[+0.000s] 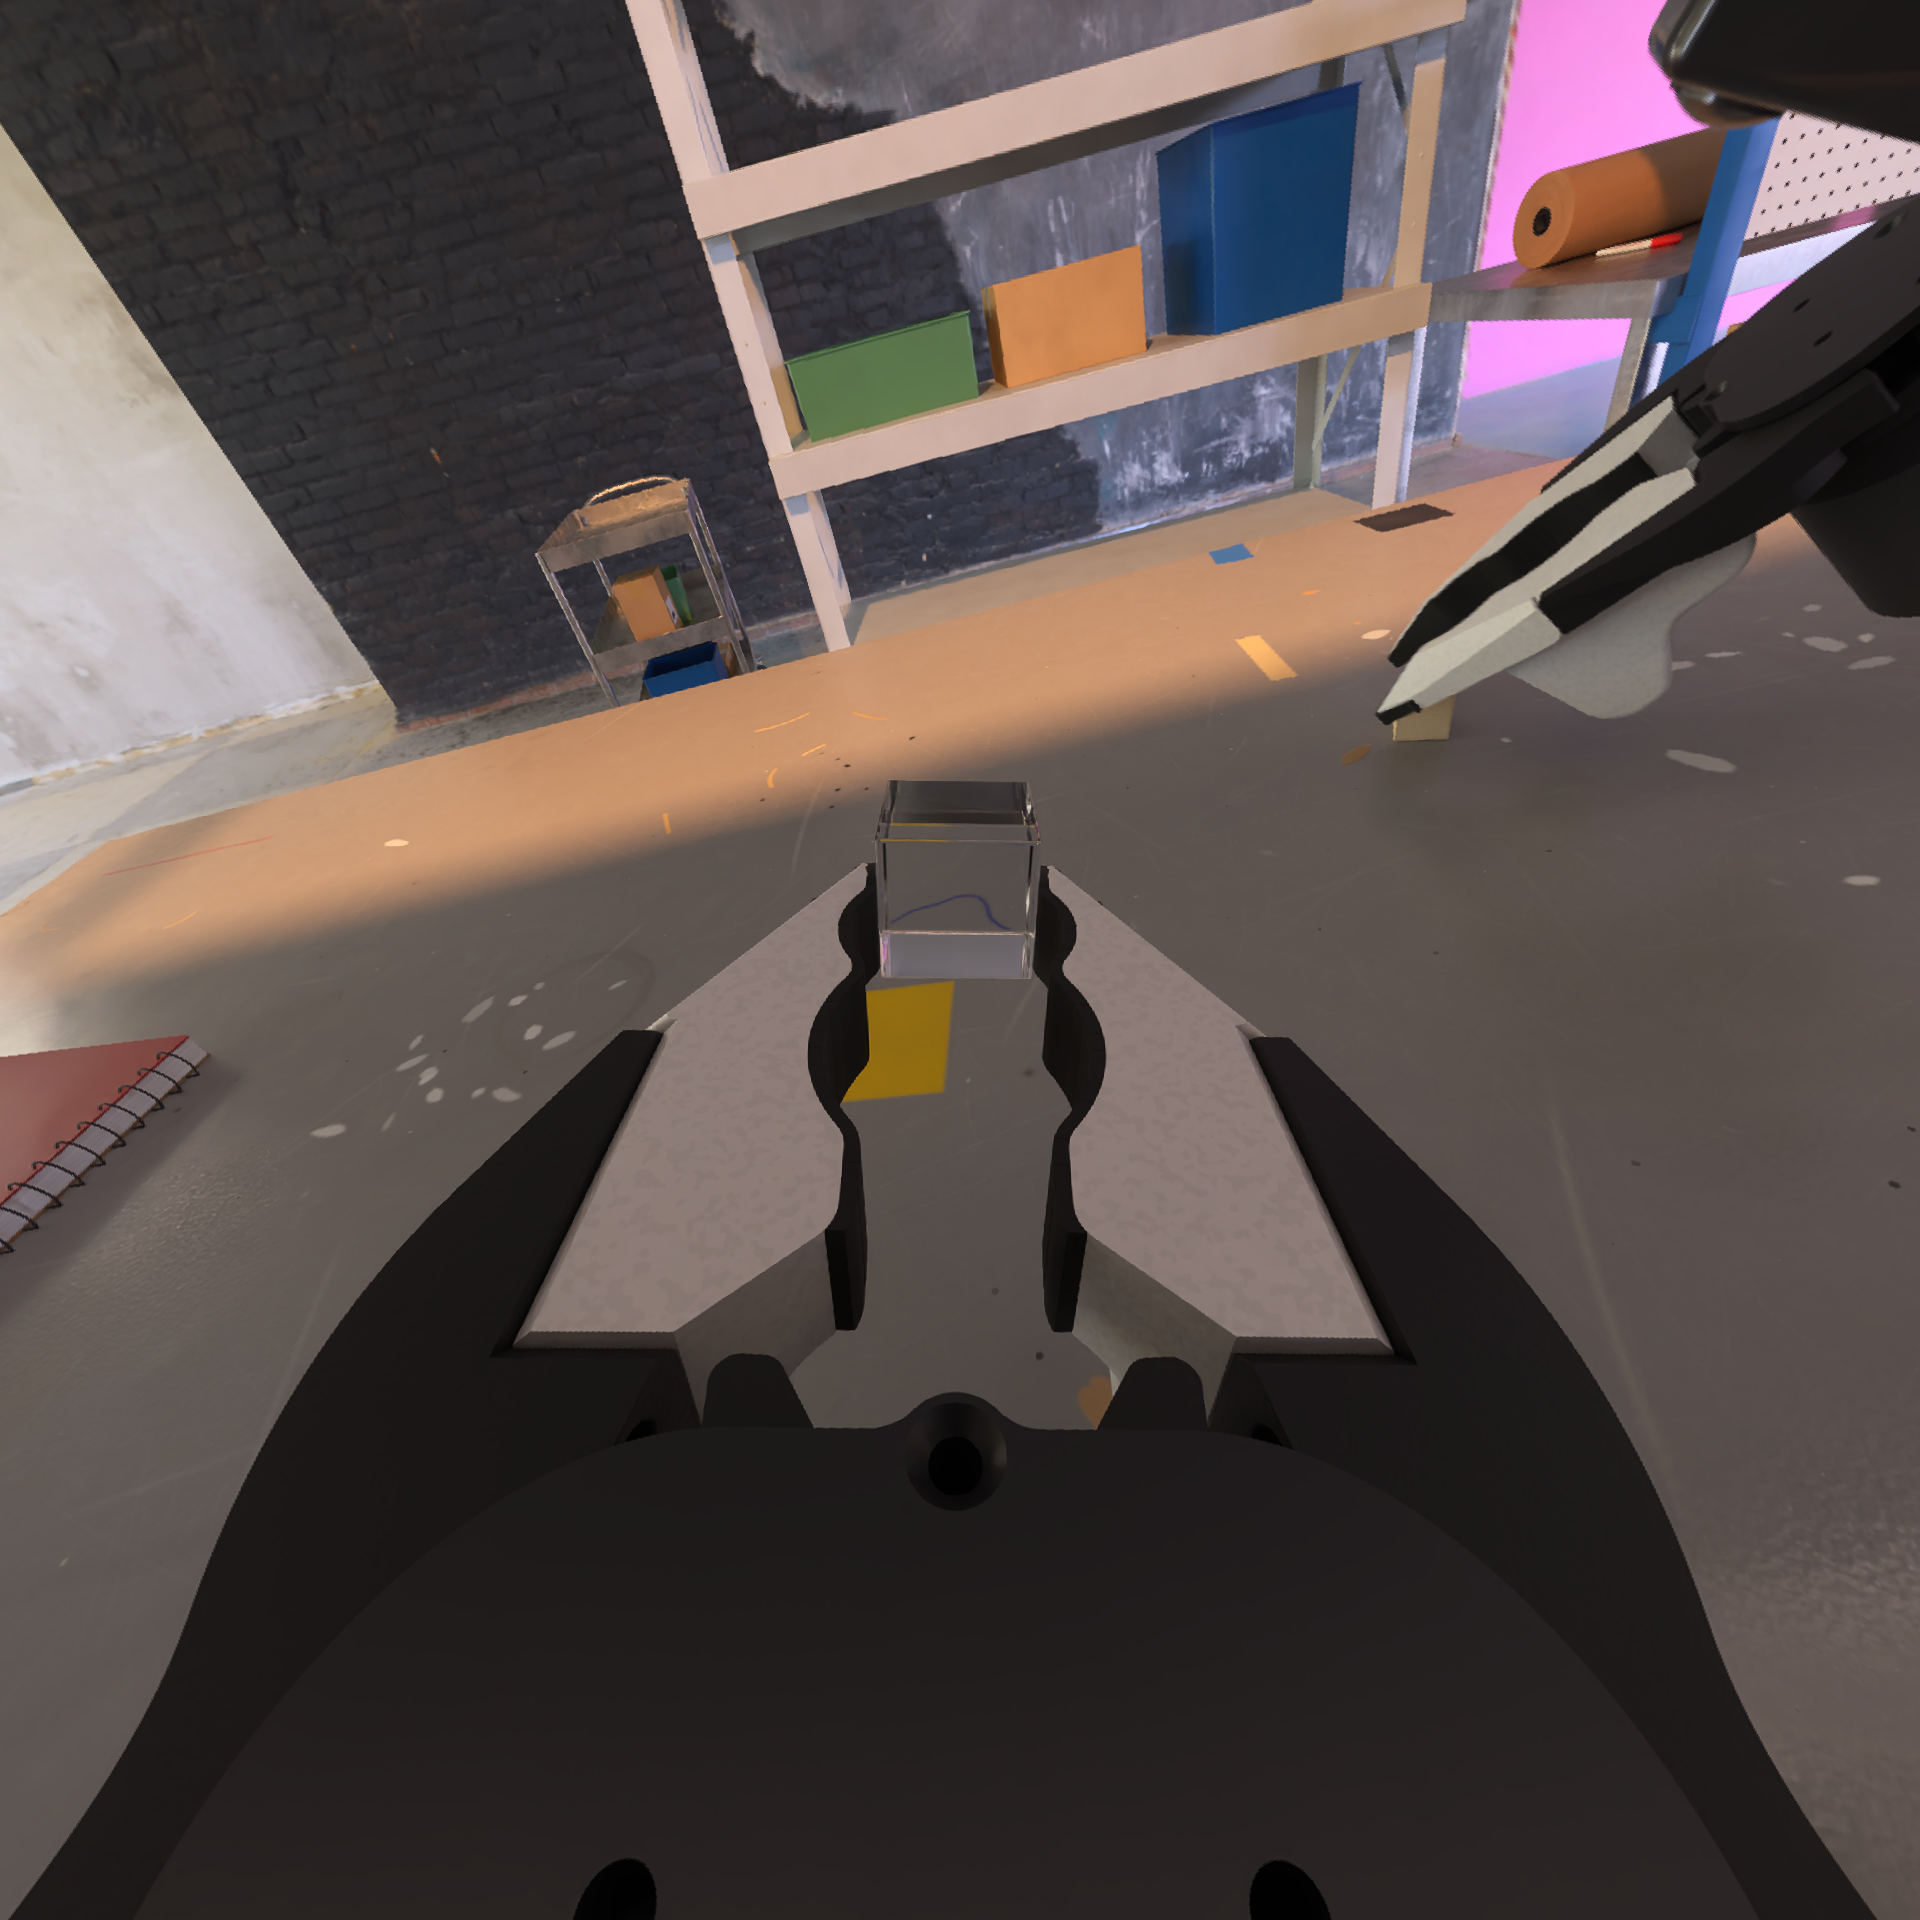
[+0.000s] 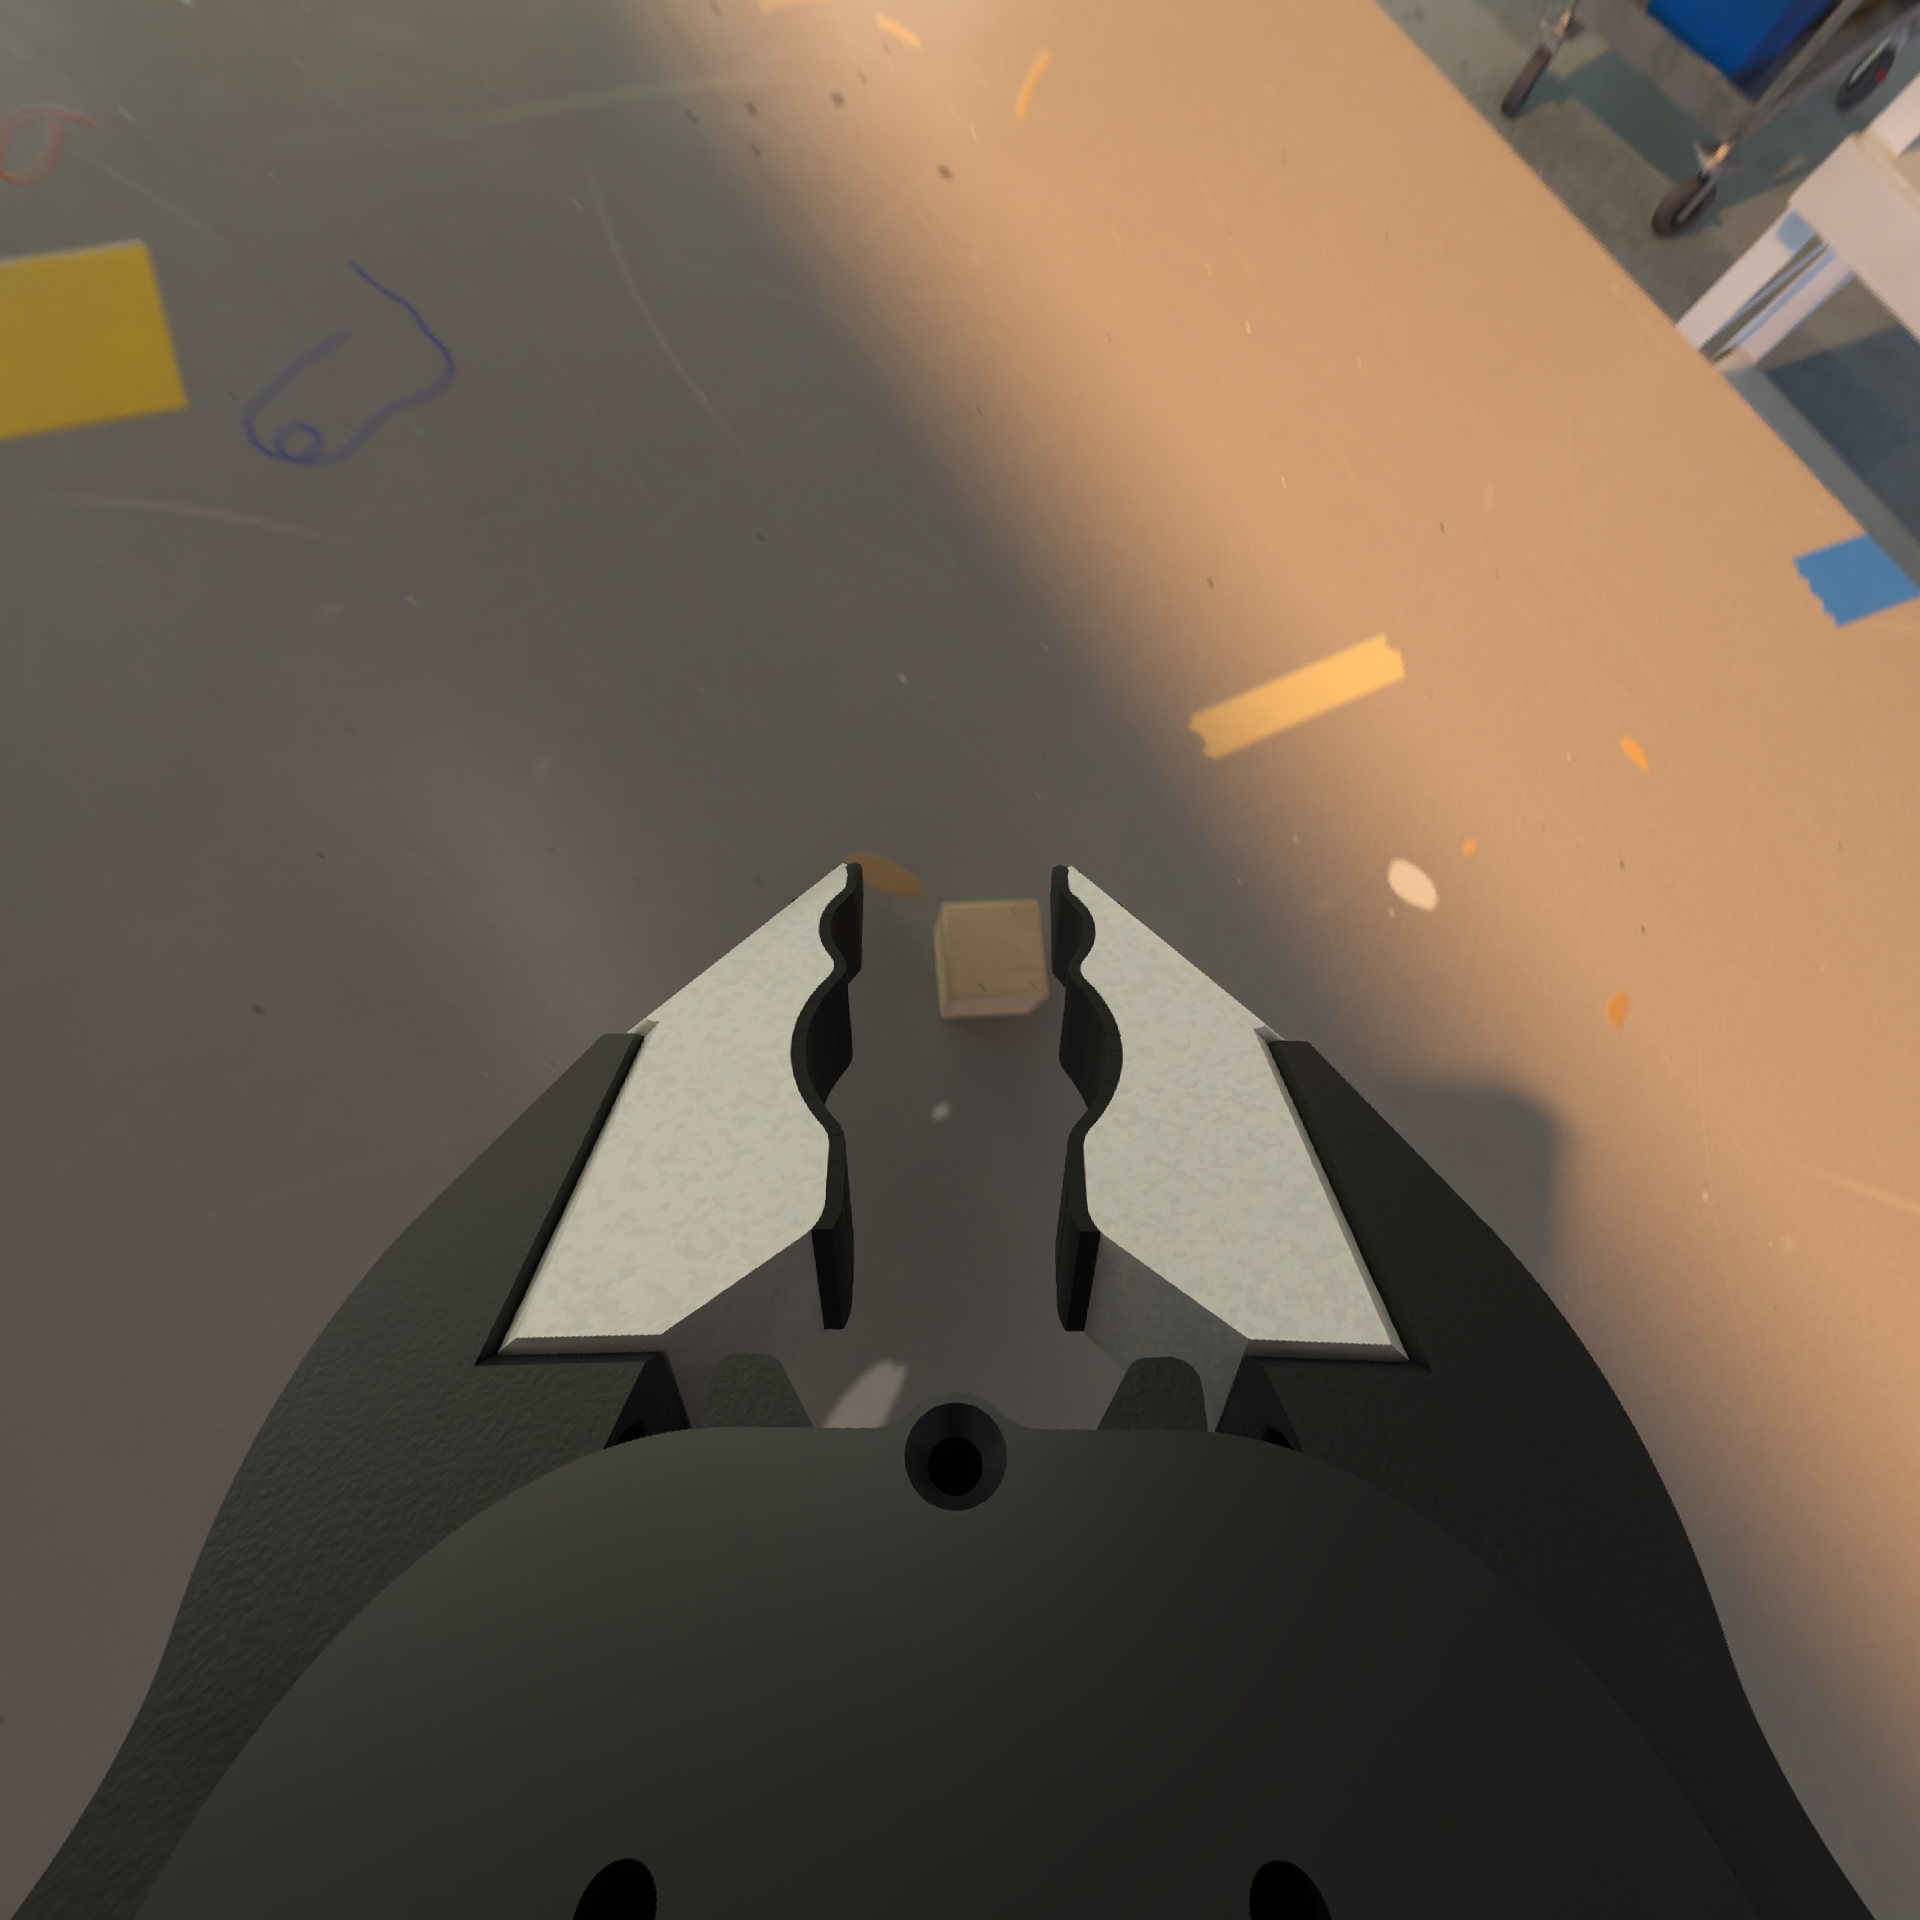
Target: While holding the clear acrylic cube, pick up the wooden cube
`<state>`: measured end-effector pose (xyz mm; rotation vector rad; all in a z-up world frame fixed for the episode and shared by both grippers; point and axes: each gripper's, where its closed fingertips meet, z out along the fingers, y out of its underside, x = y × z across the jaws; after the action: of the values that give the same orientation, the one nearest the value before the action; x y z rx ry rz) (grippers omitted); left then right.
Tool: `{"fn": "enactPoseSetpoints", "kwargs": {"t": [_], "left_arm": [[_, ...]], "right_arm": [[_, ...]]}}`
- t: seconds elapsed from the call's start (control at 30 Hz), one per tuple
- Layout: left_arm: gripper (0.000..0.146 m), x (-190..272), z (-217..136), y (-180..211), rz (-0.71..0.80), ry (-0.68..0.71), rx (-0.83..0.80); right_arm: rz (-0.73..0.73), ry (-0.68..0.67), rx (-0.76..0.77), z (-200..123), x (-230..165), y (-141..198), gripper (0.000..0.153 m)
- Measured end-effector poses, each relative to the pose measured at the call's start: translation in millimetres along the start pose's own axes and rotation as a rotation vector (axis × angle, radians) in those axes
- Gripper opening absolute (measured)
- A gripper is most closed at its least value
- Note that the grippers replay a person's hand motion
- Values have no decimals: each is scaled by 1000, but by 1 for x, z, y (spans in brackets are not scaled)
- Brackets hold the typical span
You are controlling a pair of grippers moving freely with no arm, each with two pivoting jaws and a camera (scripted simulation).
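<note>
My left gripper (image 1: pixel 956 883) is shut on the clear acrylic cube (image 1: pixel 956 883), which sits between its fingertips above the grey table (image 1: pixel 1455 1039). The small wooden cube (image 2: pixel 989 958) stands on the table. My right gripper (image 2: pixel 956 894) is open, with the wooden cube between its fingertips, closer to the right finger, with a gap on each side. In the left wrist view the right gripper (image 1: pixel 1397 696) points down at the far right, its tips at the wooden cube (image 1: pixel 1421 717), which is partly hidden behind them.
A red spiral notebook (image 1: pixel 83 1122) lies at the table's left. A yellow patch (image 1: pixel 904 1039) and tape strips (image 2: pixel 1294 694) mark the tabletop. A white cloth (image 1: pixel 1621 644) lies behind the right gripper. Shelves with coloured boxes (image 1: pixel 1060 312) and a cart (image 1: pixel 644 592) stand beyond the table.
</note>
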<state>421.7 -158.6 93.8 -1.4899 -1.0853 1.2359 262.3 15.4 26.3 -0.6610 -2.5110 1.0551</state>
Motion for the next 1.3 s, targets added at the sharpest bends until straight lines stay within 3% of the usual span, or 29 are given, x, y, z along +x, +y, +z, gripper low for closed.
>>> {"fn": "enactPoseSetpoints", "kwargs": {"t": [0.17,0.5,0.63,0.93,1.07,1.2,1.3], "left_arm": [[28,0,0,0,-1,1,1],[28,0,0,0,-4,4,2],[28,1,0,0,-2,8,1],[28,4,1,0,4,17,0],[28,5,1,0,9,19,-1],[28,6,1,-1,9,21,3],[28,6,1,-1,9,19,5]], "right_arm": [[17,16,-46,3,9,16,42],[70,35,-124,-6,14,23,36],[122,-60,-75,-15,11,23,34],[41,-93,-50,3,4,20,30],[18,-75,-104,4,4,19,20],[27,-147,-72,6,-18,4,20],[4,-269,14,13,-63,-25,20]]}}
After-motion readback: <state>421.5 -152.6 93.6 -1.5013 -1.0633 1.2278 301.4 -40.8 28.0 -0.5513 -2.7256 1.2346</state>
